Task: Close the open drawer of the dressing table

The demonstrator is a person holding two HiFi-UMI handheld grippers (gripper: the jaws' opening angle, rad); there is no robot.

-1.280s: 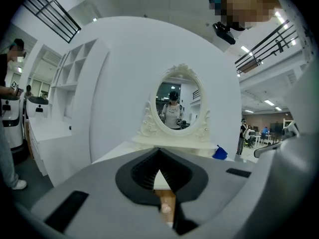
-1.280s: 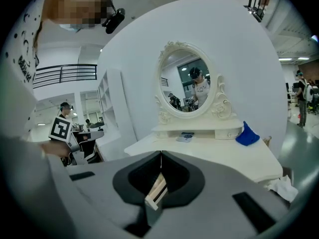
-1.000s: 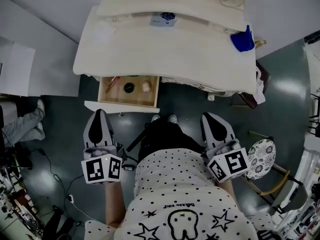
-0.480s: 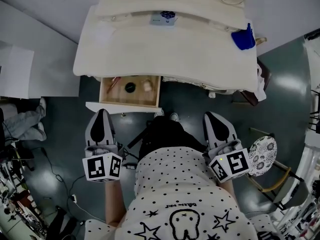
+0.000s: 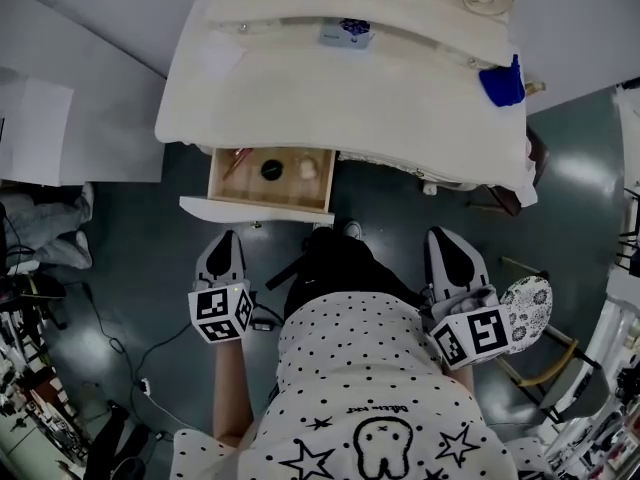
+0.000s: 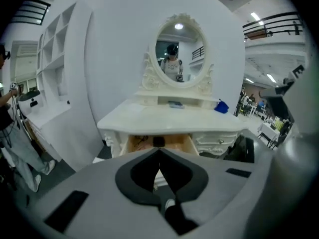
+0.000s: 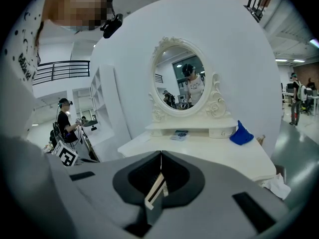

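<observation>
The cream dressing table (image 5: 300, 88) fills the top of the head view. Its left drawer (image 5: 270, 200) stands pulled out, with a black round thing, a pale thing and a reddish thing inside. My left gripper (image 5: 226, 238) is shut and empty, low over the floor just in front of the drawer's white front panel (image 5: 255, 210), apart from it. In the left gripper view the shut left gripper (image 6: 159, 149) points at the open drawer (image 6: 137, 143). My right gripper (image 5: 444, 234) hangs shut and empty before the table's right half; in the right gripper view my right gripper (image 7: 160, 153) points at the tabletop (image 7: 209, 151).
A blue cloth (image 5: 503, 83) and a small blue box (image 5: 346, 32) lie on the table. A round patterned stool (image 5: 525, 313) stands at the right, a white cabinet (image 5: 40, 133) at the left. Cables (image 5: 130, 368) trail over the floor. Another person's legs (image 5: 40, 238) show far left.
My left gripper has sunk toward the floor and tipped downward, looking smaller in the head view. The right gripper has kept still. The drawer stays open.
</observation>
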